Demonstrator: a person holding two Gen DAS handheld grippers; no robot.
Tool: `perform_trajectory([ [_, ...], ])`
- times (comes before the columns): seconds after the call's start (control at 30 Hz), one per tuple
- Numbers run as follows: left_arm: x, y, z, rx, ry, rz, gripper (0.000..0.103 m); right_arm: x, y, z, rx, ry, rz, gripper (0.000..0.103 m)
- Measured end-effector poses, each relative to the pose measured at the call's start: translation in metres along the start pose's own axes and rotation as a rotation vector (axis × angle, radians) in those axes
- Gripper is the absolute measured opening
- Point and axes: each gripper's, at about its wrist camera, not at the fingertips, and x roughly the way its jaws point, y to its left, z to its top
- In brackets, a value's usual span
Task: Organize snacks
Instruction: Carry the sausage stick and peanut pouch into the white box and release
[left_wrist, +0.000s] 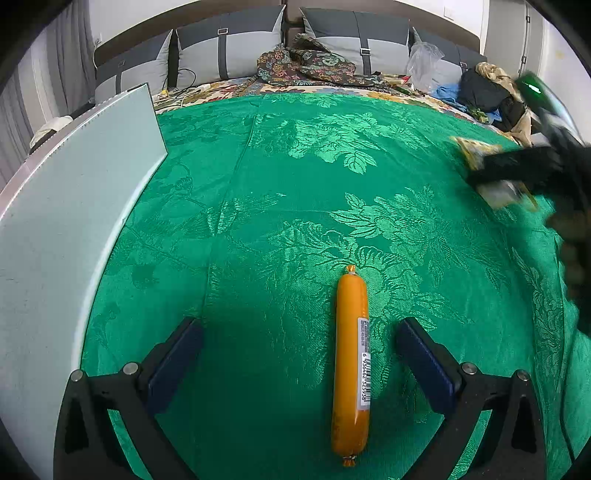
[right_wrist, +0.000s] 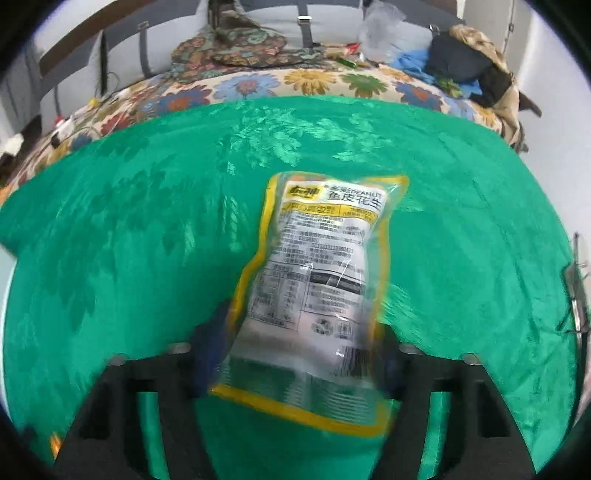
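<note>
Task at an early stage. Right gripper (right_wrist: 295, 365) jaws clamp the peanut packet (right_wrist: 317, 280) above the green cloth's (left_wrist: 280, 177) right edge. Left gripper (left_wrist: 299, 354) jaws stand wide apart around the sausage (left_wrist: 350, 365), ungripped, near the front edge.

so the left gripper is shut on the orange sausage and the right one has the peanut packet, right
Not quite: the left gripper is open, and the orange sausage lies untouched on the green cloth between its fingers, as the left wrist view shows. The right gripper does have the peanut packet.

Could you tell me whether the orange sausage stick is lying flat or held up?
Lying flat: the orange sausage stick rests lengthwise on the green patterned cloth, untouched between the open left hand-held gripper.
</note>
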Motion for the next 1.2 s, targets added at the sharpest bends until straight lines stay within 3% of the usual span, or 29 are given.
perform_trajectory([
  [0.17,0.0,0.0,0.0,0.0,0.0,0.0,0.103,-0.023,-0.02,-0.042,-0.027,0.012,0.13,0.061],
  [0.3,0.0,0.0,0.0,-0.001,0.0,0.0,0.103,-0.058,-0.034,-0.095,-0.013,-0.016,0.238,0.061],
  [0.4,0.0,0.0,0.0,0.007,0.009,-0.006,0.103,-0.081,-0.044,-0.138,0.022,-0.037,0.269,0.061],
  [0.57,-0.002,0.0,0.004,0.073,0.161,-0.065,0.102,-0.105,-0.064,-0.186,0.064,-0.048,0.26,0.061],
  [0.67,-0.011,-0.004,0.0,0.09,0.157,-0.067,0.081,-0.112,-0.072,-0.2,0.066,-0.052,0.255,0.061],
  [0.7,-0.014,-0.007,0.0,0.102,0.147,-0.069,0.068,-0.112,-0.073,-0.199,0.068,-0.05,0.254,0.061],
  [0.73,-0.016,-0.01,0.0,0.108,0.141,-0.074,0.046,-0.112,-0.074,-0.199,0.073,-0.049,0.257,0.061],
  [0.8,-0.02,-0.017,0.002,0.126,0.14,-0.072,0.015,-0.114,-0.077,-0.2,0.096,-0.039,0.271,0.061],
  [1.0,-0.041,-0.009,-0.01,-0.008,0.109,-0.168,0.015,-0.127,-0.086,-0.206,0.138,-0.053,0.298,0.061],
  [1.2,-0.1,0.025,-0.037,-0.192,0.043,-0.296,0.015,-0.145,-0.081,-0.213,0.119,-0.075,0.295,0.061],
])
